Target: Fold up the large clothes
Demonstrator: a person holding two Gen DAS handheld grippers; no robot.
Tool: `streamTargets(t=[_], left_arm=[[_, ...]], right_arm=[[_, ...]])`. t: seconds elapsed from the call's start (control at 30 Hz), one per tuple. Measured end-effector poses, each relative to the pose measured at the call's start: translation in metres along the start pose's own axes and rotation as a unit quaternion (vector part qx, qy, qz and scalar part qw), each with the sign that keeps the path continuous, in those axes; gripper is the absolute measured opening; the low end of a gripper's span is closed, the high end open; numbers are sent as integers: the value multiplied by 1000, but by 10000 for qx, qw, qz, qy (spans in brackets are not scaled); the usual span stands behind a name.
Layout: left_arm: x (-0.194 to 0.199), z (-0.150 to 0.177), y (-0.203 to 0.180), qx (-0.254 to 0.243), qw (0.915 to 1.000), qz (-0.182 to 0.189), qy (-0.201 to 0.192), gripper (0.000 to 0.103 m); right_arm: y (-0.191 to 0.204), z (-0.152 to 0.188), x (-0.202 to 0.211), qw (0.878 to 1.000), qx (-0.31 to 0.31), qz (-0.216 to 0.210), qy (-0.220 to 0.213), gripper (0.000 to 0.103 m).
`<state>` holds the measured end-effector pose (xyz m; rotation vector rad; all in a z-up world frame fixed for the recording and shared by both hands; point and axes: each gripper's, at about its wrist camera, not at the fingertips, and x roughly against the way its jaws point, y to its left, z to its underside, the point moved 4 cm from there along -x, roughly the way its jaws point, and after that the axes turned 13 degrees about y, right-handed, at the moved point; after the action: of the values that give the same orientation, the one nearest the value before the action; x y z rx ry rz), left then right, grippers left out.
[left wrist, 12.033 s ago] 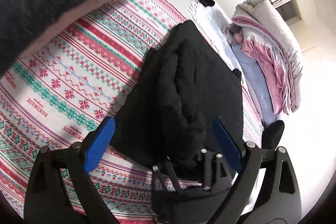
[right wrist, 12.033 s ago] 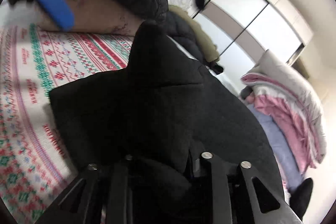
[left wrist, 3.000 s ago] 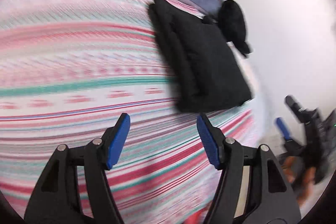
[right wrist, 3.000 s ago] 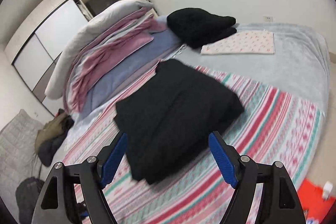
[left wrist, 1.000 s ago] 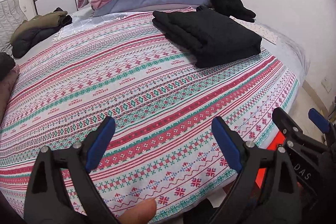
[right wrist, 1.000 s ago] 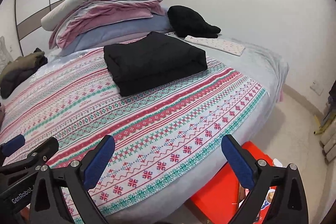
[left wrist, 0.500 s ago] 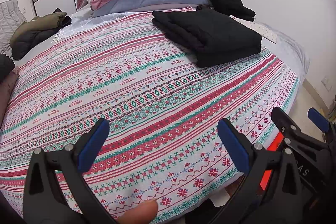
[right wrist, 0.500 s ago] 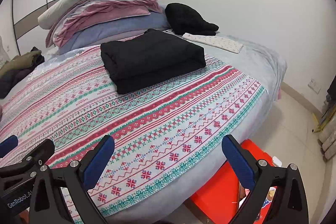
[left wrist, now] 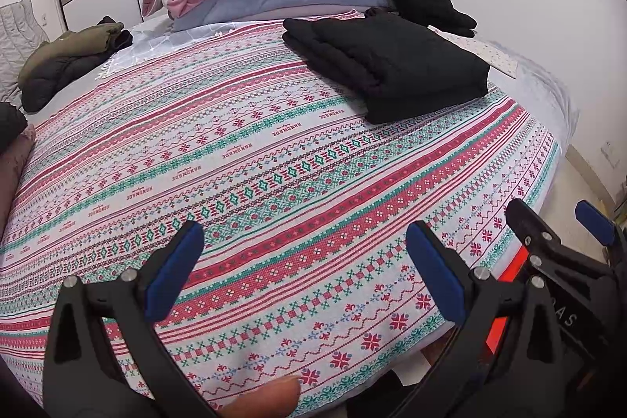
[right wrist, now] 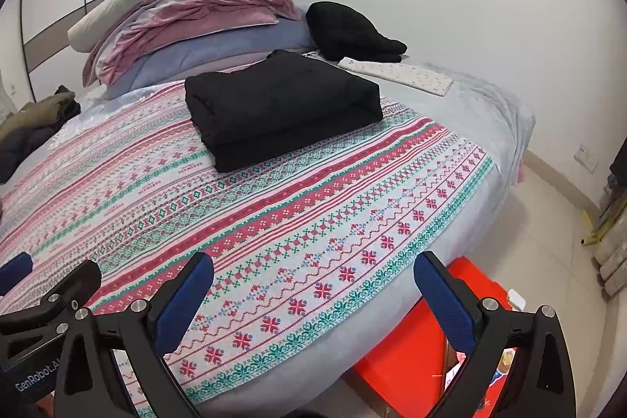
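Observation:
A folded black garment [left wrist: 392,63] lies in a neat rectangle on the far right part of the patterned bed cover [left wrist: 254,183]; it also shows in the right wrist view [right wrist: 282,104]. My left gripper [left wrist: 305,273] is open and empty, held back over the bed's near edge. My right gripper [right wrist: 313,300] is open and empty, also at the near edge, far from the garment. The right gripper shows at the right of the left wrist view [left wrist: 560,234].
Stacked pink, grey and blue bedding [right wrist: 188,14] sits at the head of the bed. A loose black garment [right wrist: 348,30] and a small printed cloth [right wrist: 395,75] lie beyond. An olive and black jacket [left wrist: 66,61] lies at the left. A red box [right wrist: 423,351] sits on the floor.
Both grippers let go of the black garment, which now lies folded on the bed, and drew back to the near edge. In the last second both views barely moved.

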<state>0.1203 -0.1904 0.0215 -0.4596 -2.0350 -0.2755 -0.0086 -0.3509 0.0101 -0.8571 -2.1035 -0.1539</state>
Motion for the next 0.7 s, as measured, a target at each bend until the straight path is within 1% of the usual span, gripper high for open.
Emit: streamTargets(t=[0.7], left_arm=[[-1,1,0,-21,10000,-32,44,102]], right_arm=[[0,3,-1,10000,9,43,30,103]])
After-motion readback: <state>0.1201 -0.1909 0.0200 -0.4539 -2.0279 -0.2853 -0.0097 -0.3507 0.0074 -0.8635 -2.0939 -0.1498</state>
